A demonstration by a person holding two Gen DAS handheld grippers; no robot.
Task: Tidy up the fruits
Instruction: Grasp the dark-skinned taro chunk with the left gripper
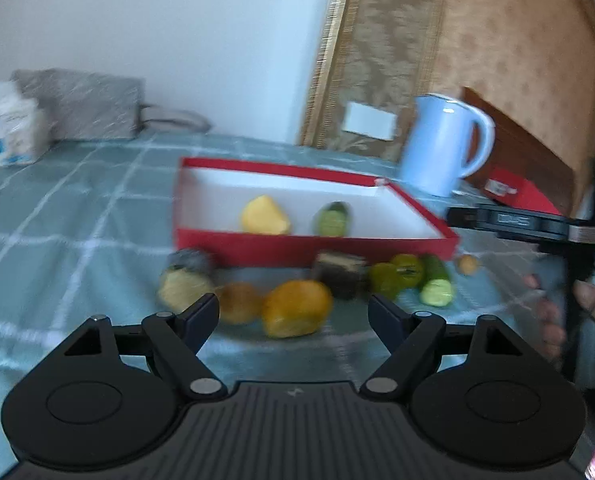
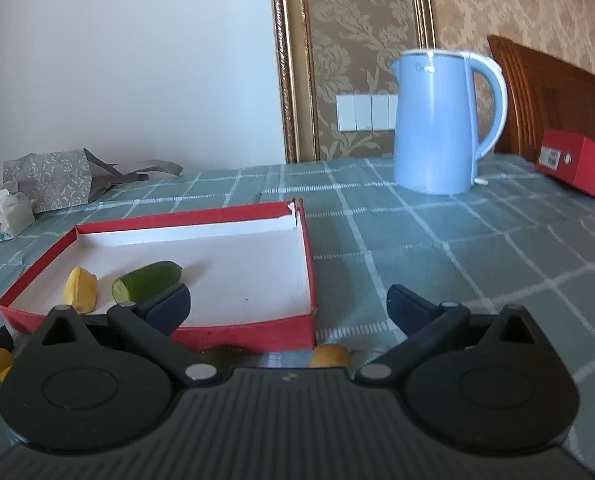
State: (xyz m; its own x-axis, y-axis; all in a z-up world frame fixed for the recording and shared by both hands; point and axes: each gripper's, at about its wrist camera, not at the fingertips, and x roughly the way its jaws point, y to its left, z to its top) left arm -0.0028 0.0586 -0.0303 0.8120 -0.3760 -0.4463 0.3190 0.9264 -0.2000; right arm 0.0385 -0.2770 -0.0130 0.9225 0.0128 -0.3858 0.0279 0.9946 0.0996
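Note:
A shallow red box (image 1: 257, 242) with a white inside holds a yellow fruit piece (image 1: 264, 216) and a cucumber half (image 1: 332, 220). Loose fruits lie in front of it: an orange-yellow fruit (image 1: 297, 308), a smaller orange one (image 1: 239, 302), a green one (image 1: 395, 274) and another cucumber half (image 1: 437, 284). My left gripper (image 1: 293, 306) is open, and the orange-yellow fruit lies just beyond its tips, untouched. My right gripper (image 2: 289, 304) is open wide and empty above the red box's (image 2: 309, 264) near right corner. The cucumber half (image 2: 149, 282) and the yellow piece (image 2: 82, 290) lie left of it.
A blue kettle (image 2: 445, 120) stands behind the box, with a second red box (image 2: 577, 164) at the far right. A tissue pack (image 2: 1, 212) and a grey bag (image 2: 53, 180) sit at the back left. A small yellow fruit (image 2: 331, 356) lies under the right gripper. A hand (image 1: 593, 300) shows at the right.

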